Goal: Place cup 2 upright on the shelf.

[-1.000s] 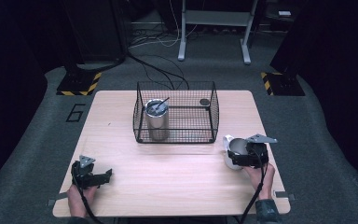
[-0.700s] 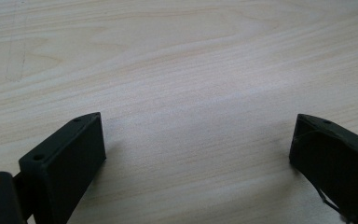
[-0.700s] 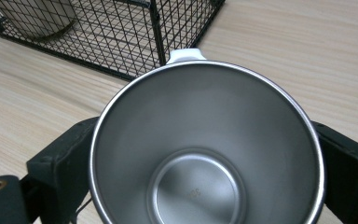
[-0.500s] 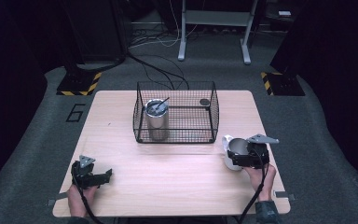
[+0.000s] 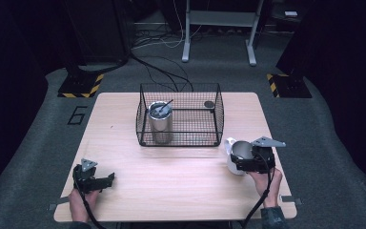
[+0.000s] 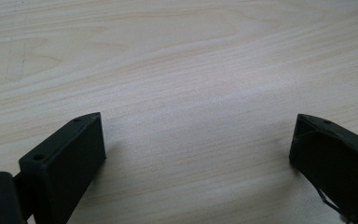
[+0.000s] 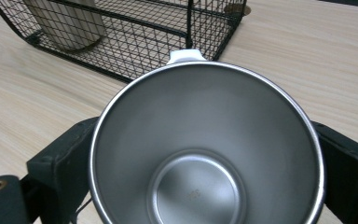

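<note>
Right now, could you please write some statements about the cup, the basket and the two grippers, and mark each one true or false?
1. The right gripper holds the white cup between its jaws. True.
2. The cup's steel inside holds a spoon. False: the right gripper view shows it empty.
3. The left gripper is open over bare table. True.
4. The wire basket lies upside down. False: it stands open side up at the table's middle.
5. A steel tumbler with a utensil in it stands in the basket's left part. True.
6. The cup is inside the basket. False: it is outside, near its right front corner.
</note>
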`<state>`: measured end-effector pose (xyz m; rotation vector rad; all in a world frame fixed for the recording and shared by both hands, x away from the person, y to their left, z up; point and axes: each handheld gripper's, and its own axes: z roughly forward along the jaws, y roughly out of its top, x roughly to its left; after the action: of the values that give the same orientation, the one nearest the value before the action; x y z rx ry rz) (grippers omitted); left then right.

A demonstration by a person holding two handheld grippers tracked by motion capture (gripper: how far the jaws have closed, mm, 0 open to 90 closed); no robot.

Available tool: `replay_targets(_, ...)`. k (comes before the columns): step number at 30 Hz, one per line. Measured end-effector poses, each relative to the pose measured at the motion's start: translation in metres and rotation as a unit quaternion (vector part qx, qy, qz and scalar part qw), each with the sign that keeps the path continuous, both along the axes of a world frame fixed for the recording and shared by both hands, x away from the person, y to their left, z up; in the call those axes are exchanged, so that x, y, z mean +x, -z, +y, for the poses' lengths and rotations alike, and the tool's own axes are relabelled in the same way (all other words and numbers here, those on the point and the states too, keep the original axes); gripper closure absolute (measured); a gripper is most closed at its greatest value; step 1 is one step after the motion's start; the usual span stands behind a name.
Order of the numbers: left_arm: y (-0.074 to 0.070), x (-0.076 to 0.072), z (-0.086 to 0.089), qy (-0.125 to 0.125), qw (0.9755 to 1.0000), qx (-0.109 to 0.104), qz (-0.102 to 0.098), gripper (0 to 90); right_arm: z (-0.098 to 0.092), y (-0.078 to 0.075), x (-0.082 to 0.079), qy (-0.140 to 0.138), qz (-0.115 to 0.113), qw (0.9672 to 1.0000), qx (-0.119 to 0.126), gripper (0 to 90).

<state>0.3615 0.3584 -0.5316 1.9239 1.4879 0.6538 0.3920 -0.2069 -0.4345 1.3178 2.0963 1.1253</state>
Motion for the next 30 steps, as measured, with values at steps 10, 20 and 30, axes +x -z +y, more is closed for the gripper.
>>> replay_targets(10, 0.000, 0.000, 0.000, 0.000, 1.0000, 0.000, 0.000, 3.5, 0.010, -0.007, -0.003, -0.020, -0.006, 0.9998, 0.000, 5.6)
replay_targets(20, 0.000, 0.000, 0.000, 0.000, 1.0000, 0.000, 0.000, 3.4, 0.022, -0.012, -0.004, -0.042, -0.006, 0.9991, 0.003, 5.6)
replay_targets(30, 0.000, 0.000, 0.000, 0.001, 1.0000, 0.000, 0.001, 3.5, 0.034, -0.018, -0.001, -0.062, -0.008, 0.9980, 0.008, 5.6)
